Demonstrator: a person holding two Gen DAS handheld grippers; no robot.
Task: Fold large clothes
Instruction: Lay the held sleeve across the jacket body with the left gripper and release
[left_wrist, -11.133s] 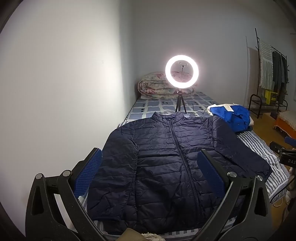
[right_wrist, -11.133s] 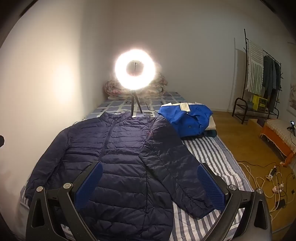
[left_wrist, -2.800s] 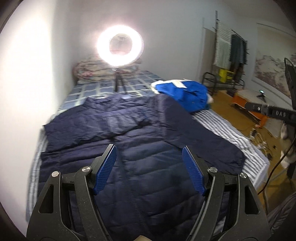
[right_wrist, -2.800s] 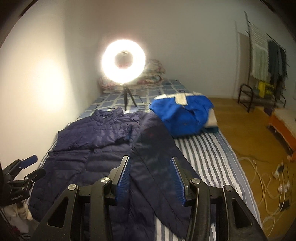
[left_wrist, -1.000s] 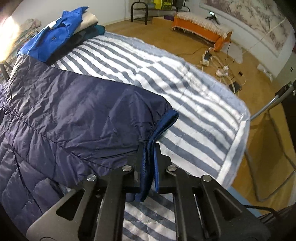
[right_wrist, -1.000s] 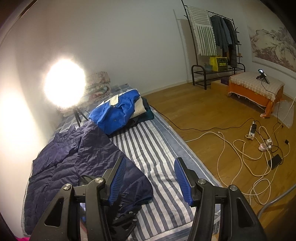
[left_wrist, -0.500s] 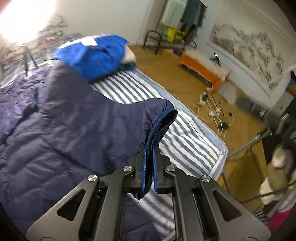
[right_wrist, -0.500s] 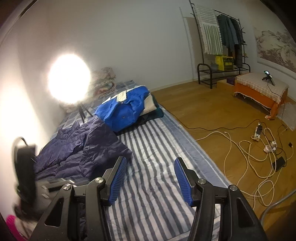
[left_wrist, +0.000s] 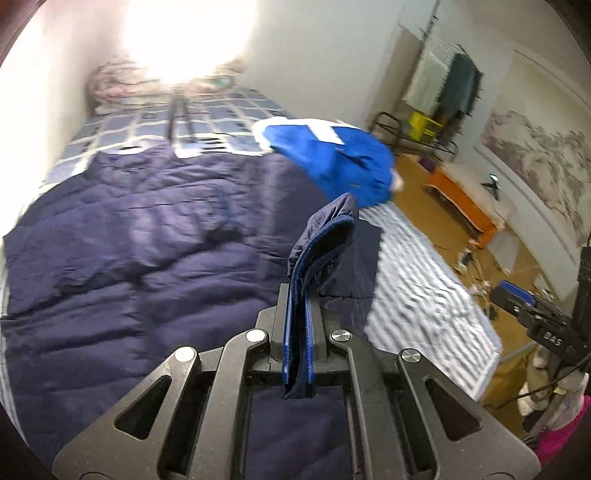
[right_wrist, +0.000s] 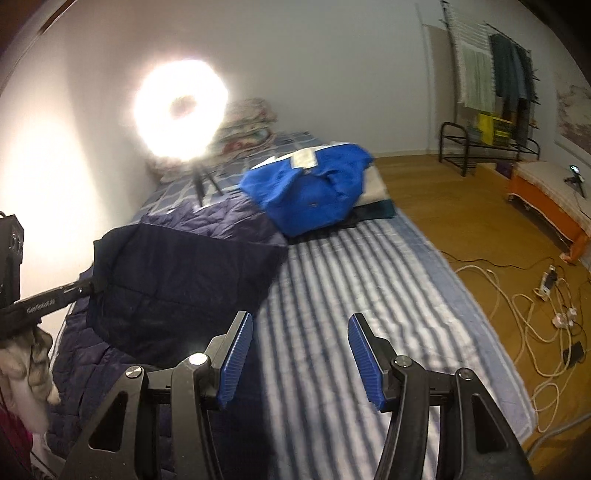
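The left gripper (left_wrist: 298, 325) is clenched on the cuff (left_wrist: 325, 236) of the navy puffer jacket's sleeve, its two jaws pressed flat against the folded fabric with the blue-lined opening of the cuff standing up just beyond the tips. From the right wrist view the same sleeve (right_wrist: 177, 280) hangs as a dark sheet lifted clear of the bed, pinched at its left edge by that gripper, whose black body enters from the left edge of the picture. The rest of the navy puffer jacket (left_wrist: 147, 251) lies spread on the bed, front up, collar toward the far end, filling the left side of the mattress.

The right gripper (right_wrist: 301, 356) is released: its blue ribbed pads (right_wrist: 236, 358) stand well apart with nothing between them, and it hangs above the bare striped bedsheet (right_wrist: 351, 295) to the right of the jacket.

Past the jacket's shoulder a bright blue garment (right_wrist: 310, 188) sits heaped on a folded pile near the bed's right edge. At the head of the bed a glaring ring light (right_wrist: 181, 110) stands on a small tripod (right_wrist: 203, 184), with a rolled floral quilt (right_wrist: 247, 125) behind it against the wall. On the wooden floor to the right lie tangled white cables (right_wrist: 532, 306) and power strips; farther back stand an orange bench (right_wrist: 554, 199) and a clothes rack (right_wrist: 495, 85) with hanging garments.
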